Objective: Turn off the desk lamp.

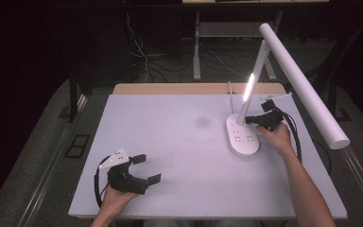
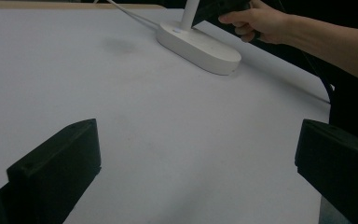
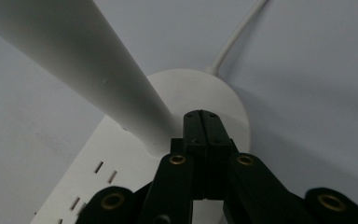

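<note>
At the near left of the white table (image 1: 170, 142), the person's left hand (image 1: 116, 199) holds the left gripper (image 1: 146, 169) low over the bare surface, its two black jaws spread wide apart with nothing between them; the left gripper view shows the same gap, with only tabletop beyond the jaws. The middle of the table is bare apart from a faint dark smudge (image 1: 201, 122). Toward the right stands a white desk lamp (image 1: 248, 87), its oval base (image 1: 242, 137) resting flat on the table, with rows of small slots on its top. A slanted stem (image 3: 74, 70) rises from the far end of the base, a lit strip glows along it, and a long white tube-shaped head (image 1: 305, 85) stretches out to the right above the table edge. A white cord (image 3: 235, 39) leaves the far end of the base. Just right of the base, the right hand (image 1: 276, 137) holds the right gripper (image 1: 248, 119), its jaws pressed together with nothing clamped between them, their tips at the foot of the stem, over the base.
</note>
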